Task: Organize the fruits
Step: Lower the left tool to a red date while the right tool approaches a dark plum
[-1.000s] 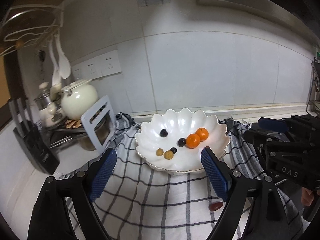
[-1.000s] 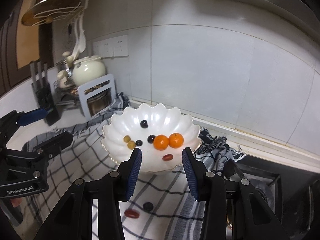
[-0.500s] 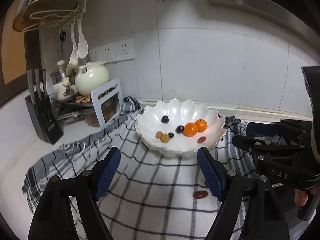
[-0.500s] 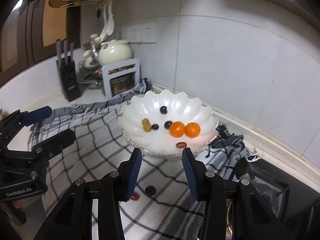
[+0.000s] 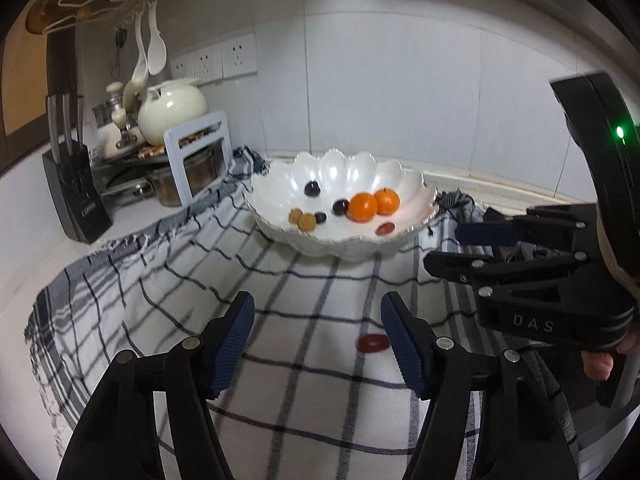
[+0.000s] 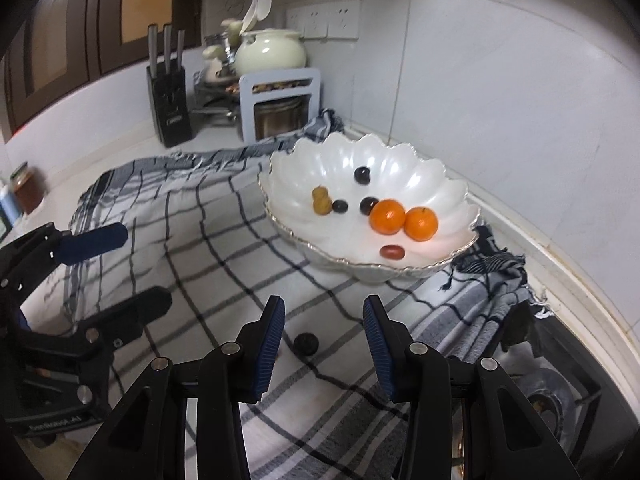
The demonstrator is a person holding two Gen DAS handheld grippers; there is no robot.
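Observation:
A white scalloped bowl (image 5: 416, 184) (image 6: 452, 192) stands on a checked cloth (image 5: 280, 332) (image 6: 208, 248). It holds two oranges (image 5: 363, 207) (image 6: 387, 216), dark grapes (image 5: 312, 189) (image 6: 362, 175), two yellow-brown fruits (image 5: 307, 222) (image 6: 321, 203) and a red date (image 5: 385, 228) (image 6: 392, 252). A second red date (image 5: 373, 343) lies on the cloth just left of my left gripper's right finger. A dark round fruit (image 6: 306, 344) lies on the cloth just ahead of my right gripper (image 6: 324, 332). My left gripper (image 5: 318, 340) is open and empty. My right gripper is open and empty; it shows in the left wrist view (image 5: 460, 246).
A knife block (image 5: 76, 196) (image 6: 170, 98), a cream pot (image 5: 172, 112) (image 6: 272, 54) on a rack and a white frame (image 5: 200, 156) (image 6: 280, 100) stand at the back left. A jar (image 6: 26, 188) stands far left. A stove burner (image 6: 552, 396) lies right of the cloth.
Both grippers have drawn back from the bowl and dropped lower toward the cloth. The red date on the cloth now lies close to my left gripper's right finger. Both stay open.

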